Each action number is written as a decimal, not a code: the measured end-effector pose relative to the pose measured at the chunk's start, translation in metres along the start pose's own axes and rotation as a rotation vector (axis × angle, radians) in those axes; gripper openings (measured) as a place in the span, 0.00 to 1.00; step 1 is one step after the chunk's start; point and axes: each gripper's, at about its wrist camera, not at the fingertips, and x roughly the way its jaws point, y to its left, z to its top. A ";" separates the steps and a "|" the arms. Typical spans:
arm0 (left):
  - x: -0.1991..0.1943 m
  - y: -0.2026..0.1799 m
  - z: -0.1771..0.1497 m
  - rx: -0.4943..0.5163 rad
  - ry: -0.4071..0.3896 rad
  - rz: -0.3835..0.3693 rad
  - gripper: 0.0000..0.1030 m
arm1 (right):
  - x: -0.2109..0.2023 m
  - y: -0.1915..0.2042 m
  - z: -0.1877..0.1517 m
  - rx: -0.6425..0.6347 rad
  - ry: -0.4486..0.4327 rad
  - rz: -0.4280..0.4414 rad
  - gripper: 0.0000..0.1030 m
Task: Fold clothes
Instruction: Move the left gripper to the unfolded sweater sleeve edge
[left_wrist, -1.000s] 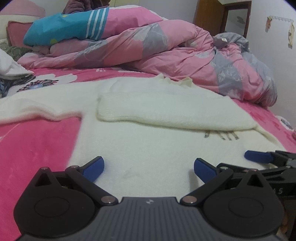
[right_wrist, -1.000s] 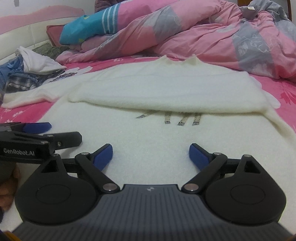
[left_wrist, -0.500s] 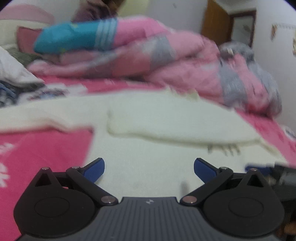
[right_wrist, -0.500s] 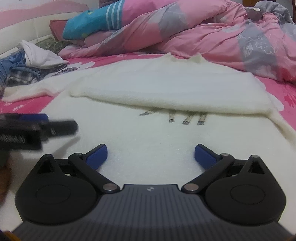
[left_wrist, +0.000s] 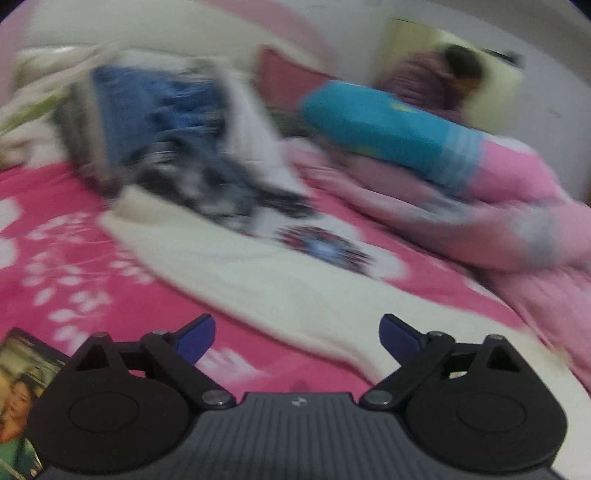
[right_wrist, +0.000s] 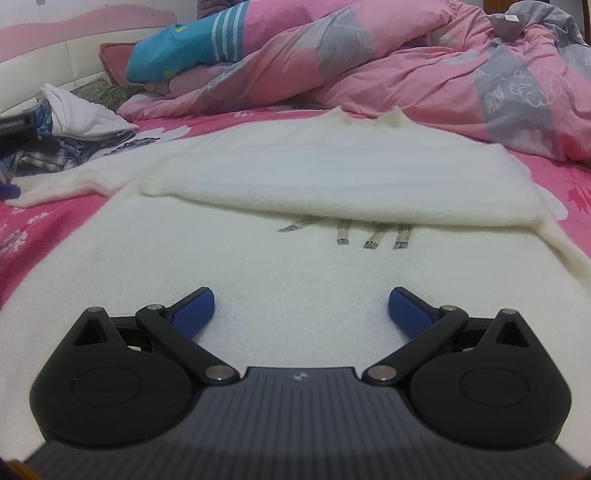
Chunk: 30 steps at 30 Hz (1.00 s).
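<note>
Sweater (right_wrist: 295, 177) collar away from right claw (right_wrist: 301, 314)

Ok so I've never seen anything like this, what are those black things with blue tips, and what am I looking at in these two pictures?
They are two handheld grippers, one per hand, each with a camera looking along its blue fingers. The left gripper view is blurred; it faces the cream sweater's outstretched sleeve and a pile of clothes. The right gripper view shows the cream sweater spread on the pink bedsheet, its other sleeve folded across the body, with a pink duvet behind. Both grippers are open, holding nothing.
</note>
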 end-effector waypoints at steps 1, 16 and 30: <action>0.008 0.008 0.005 -0.038 0.004 0.039 0.88 | 0.000 0.000 0.000 0.000 0.000 0.000 0.99; 0.056 0.063 0.024 -0.392 0.008 0.204 0.61 | 0.000 -0.001 0.001 0.005 0.002 0.005 0.99; 0.067 0.073 0.033 -0.445 -0.064 0.347 0.66 | 0.000 -0.002 0.001 0.010 0.000 0.008 0.99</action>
